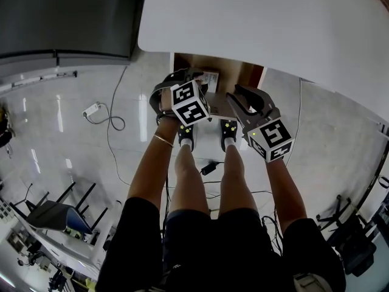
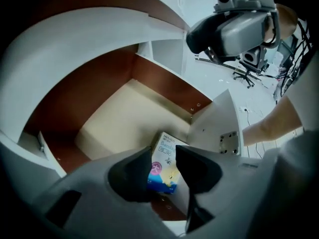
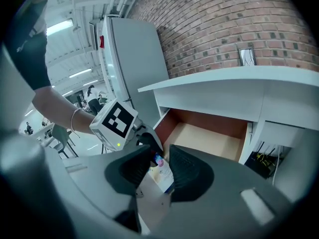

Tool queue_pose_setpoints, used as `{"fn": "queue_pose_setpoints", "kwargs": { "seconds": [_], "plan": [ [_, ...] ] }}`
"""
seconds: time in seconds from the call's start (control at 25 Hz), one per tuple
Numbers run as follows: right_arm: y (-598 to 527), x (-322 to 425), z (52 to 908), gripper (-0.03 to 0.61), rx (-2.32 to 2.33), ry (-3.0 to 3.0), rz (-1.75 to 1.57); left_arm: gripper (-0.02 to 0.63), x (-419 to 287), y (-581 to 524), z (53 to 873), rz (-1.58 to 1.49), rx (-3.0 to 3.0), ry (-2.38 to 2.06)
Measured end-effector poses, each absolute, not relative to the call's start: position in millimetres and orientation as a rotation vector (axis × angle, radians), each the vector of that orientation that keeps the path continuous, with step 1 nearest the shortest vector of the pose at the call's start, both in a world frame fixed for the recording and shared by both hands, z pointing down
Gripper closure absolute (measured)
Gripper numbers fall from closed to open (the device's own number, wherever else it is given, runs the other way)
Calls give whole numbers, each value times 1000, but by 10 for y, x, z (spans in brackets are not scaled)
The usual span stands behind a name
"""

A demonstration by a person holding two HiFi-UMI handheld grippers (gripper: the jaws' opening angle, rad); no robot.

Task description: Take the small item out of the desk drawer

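**Both grippers at the open drawer, box not gripped**

I have the left gripper (image 2: pixel 164 179) tipped steeply down into the open drawer (image 2: pixel 124 118) under the white desk (image 1: pixel 255 23). Its fingers stand wide. The small box (image 2: pixel 165 154), white above and blue and yellow below, shows in the gap between them, and I see neither pad pressing on it. The box stands on end at the near end of the drawer, leaning against the inside of the white front panel (image 2: pixel 215 123). It sits left of the drawer's middle in the head view. The rest of the pale drawer floor lies bare behind it, ringed by reddish-brown side walls.

My right gripper (image 3: pixel 160 167) hangs just outside the drawer on the near right, aimed across the front panel toward the box. Its fingers are moderately apart and hold nothing; the box and the black tip of the left gripper are only seen past them. From this side the left gripper's tip sits right at the box's top edge, though I cannot tell whether it touches. The left gripper's marker cube (image 3: pixel 115 121) shows just left of that.

A tall grey cabinet (image 3: pixel 134 59) stands left of the desk, with a brick wall (image 3: pixel 224 24) behind it.
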State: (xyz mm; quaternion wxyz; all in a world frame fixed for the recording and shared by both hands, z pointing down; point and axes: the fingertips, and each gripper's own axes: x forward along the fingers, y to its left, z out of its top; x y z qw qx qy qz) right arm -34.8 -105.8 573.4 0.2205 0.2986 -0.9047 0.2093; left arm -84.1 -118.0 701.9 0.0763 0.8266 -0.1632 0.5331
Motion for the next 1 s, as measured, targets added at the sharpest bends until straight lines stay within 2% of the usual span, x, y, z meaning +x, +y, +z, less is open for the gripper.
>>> {"fn": "queue_pose_setpoints", "kwargs": {
  "seconds": [0.56,1.0],
  "plan": [
    [-1070,-219,5994,468,834,-2470,635,448,-661,-1271,7577,1712,2402,-369],
    [-1099,-207,6092,466,815,-2453,643,449,-640,-1299,7719,1754,2388,-302]
  ]
}}
